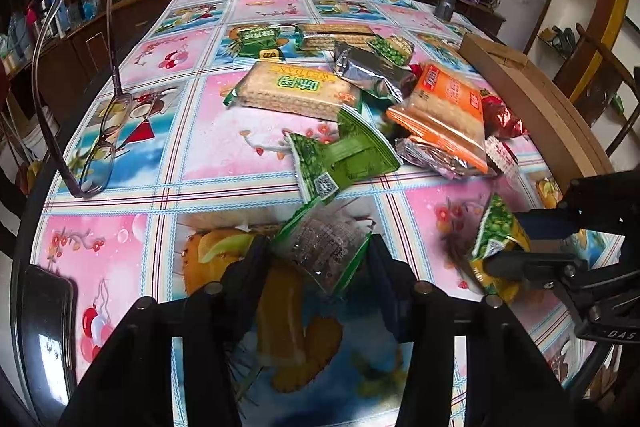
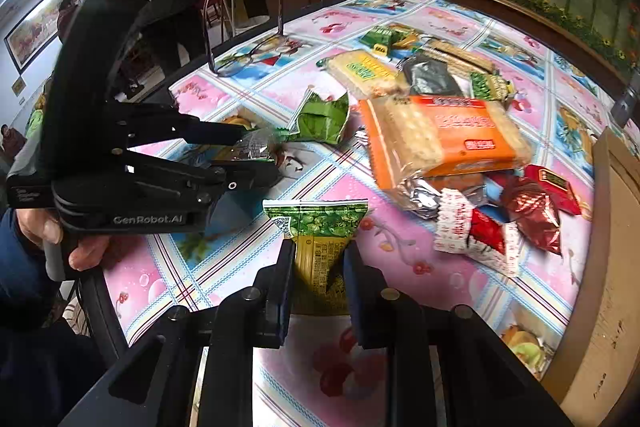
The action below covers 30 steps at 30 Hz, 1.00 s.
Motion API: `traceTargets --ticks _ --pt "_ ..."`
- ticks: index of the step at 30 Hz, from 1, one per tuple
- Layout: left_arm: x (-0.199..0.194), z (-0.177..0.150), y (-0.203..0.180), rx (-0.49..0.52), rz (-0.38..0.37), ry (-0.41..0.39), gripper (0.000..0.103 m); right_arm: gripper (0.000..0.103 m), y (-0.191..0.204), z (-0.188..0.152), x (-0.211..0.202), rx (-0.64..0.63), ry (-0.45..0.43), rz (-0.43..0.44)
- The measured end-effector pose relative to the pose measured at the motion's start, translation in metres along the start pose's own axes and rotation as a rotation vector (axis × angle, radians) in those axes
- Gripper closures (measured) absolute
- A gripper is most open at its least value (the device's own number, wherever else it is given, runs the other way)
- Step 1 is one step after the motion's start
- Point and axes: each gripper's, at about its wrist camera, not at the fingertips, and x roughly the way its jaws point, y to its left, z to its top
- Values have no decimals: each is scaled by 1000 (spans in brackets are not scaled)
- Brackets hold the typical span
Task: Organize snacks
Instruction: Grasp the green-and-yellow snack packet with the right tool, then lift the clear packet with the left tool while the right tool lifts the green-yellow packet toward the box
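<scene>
Beside the snack pile (image 2: pixel 436 143), a cardboard box (image 2: pixel 600 267), contents unseen.

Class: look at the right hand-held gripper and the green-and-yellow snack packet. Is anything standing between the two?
Nothing visible does. The right hand-held gripper already has the green-and-yellow snack packet between its fingers, pinched at its lower yellow part, with no other wrapper in between.

snack pile (image 1: pixel 360 99): wrapped packets heaped mid-table | green-yellow packet (image 2: pixel 320 247): pinched, upright

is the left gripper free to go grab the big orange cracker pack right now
Probably not yet: the left gripper is already shut on a small clear-and-green packet. The orange cracker pack lies uncovered atop the pile.
</scene>
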Motion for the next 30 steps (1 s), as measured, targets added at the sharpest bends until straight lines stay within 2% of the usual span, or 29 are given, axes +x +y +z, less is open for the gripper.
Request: traceTargets --ticks 4,10,14,17,21,24,28,29,30 --pt "-3 0 -1 -4 -29 21 56 77 -5 -1 0 35 0 6" --pt "-9 -2 -3 -2 -21 25 48 77 -4 -3 -3 49 -17 36" --pt "-7 0 -4 3 0 29 48 77 -4 -6 -7 46 -27 36" --pt "1 0 -3 3 26 44 44 77 -5 -7 -9 46 -36 26" --pt "4 0 -5 25 53 11 44 77 -6 -8 -12 52 -42 26" --pt "4 2 -6 31 70 -4 58 77 -7 -8 -13 56 -48 23" --pt "4 3 -2 12 68 -16 65 77 -7 -7 -13 65 -56 25" --pt "3 3 -1 8 57 -18 75 77 -8 -7 -13 67 -57 28" --pt "3 4 -1 5 48 -17 100 77 -8 -6 -14 69 -59 28"
